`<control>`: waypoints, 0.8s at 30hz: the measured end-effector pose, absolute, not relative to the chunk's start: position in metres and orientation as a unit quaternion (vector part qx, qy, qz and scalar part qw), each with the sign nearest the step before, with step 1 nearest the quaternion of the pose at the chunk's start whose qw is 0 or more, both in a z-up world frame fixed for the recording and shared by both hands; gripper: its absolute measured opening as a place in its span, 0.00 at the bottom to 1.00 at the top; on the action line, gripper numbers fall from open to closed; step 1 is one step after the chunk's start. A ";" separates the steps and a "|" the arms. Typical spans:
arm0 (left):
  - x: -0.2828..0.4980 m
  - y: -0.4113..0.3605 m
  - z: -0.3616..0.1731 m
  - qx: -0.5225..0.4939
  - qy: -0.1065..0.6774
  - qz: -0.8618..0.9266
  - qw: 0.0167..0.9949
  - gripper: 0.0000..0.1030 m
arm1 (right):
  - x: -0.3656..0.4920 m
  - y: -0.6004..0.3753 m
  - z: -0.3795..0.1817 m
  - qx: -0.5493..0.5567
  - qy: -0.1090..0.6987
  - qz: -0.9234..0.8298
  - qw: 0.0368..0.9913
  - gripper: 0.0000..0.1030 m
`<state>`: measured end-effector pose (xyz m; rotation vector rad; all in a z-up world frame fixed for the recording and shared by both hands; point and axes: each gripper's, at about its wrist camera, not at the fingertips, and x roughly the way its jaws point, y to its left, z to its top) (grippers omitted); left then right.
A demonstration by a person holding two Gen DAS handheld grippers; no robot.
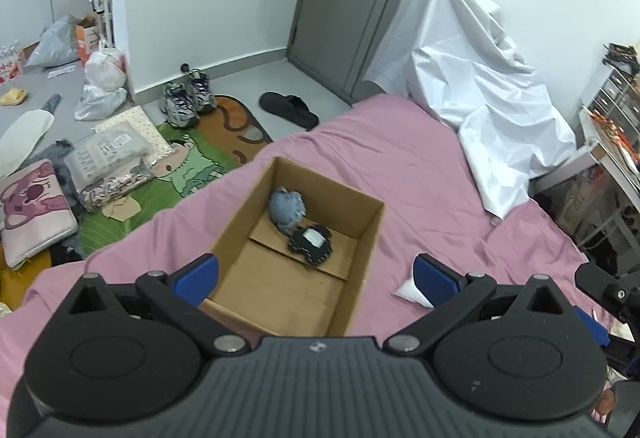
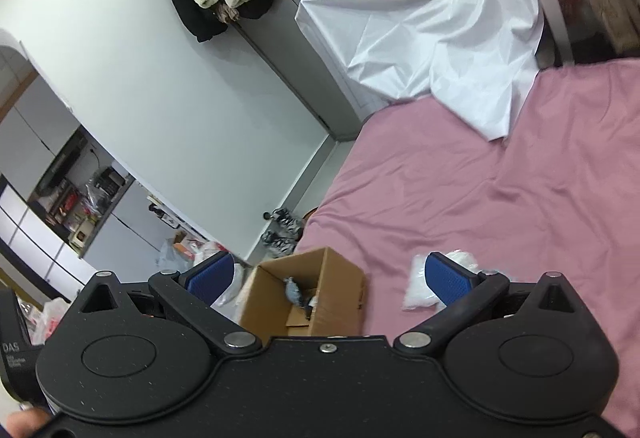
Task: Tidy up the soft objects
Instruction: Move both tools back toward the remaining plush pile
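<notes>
Cardboard box (image 1: 360, 238) sits open on the pink bed (image 1: 440, 166), its long axis running away from the left gripper (image 1: 316, 278) toward the door. Inside at the far end lie a blue-grey plush (image 1: 286, 208) and, touching it, a black soft piece (image 1: 310, 246). Both grippers' jaws stand wide apart, empty. A clear plastic bag (image 2: 420, 286) lies just beside the right gripper (image 2: 328, 278).

Both the left gripper (image 1: 316, 280) and right gripper (image 2: 330, 278) were built in black plastic, with blue ribbed fingers (image 2: 446, 280), silver pivot screws and round housings.
</notes>
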<state>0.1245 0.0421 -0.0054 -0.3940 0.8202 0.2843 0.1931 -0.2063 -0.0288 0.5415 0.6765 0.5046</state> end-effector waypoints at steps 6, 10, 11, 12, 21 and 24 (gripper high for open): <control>0.117 0.025 -0.007 -0.191 0.399 0.132 0.887 1.00 | 0.166 -0.224 -0.021 0.238 0.303 0.234 0.893 1.00; 0.110 0.009 -0.010 -0.176 0.396 0.129 0.892 1.00 | 0.153 -0.233 -0.022 0.225 0.298 0.225 0.900 1.00; 0.108 0.005 -0.011 -0.174 0.396 0.128 0.892 1.00 | 0.151 -0.235 -0.023 0.222 0.299 0.222 0.901 1.00; 0.105 0.001 -0.013 -0.172 0.396 0.125 0.893 1.00 | 0.149 -0.237 -0.025 0.219 0.301 0.219 0.902 1.00; 0.096 -0.034 -0.029 -0.155 0.422 0.084 0.889 1.00 | 0.129 -0.256 -0.038 0.211 0.318 0.191 0.904 1.00; 0.095 -0.042 -0.033 -0.148 0.425 0.073 0.890 0.99 | 0.125 -0.262 -0.047 0.215 0.330 0.183 0.901 1.00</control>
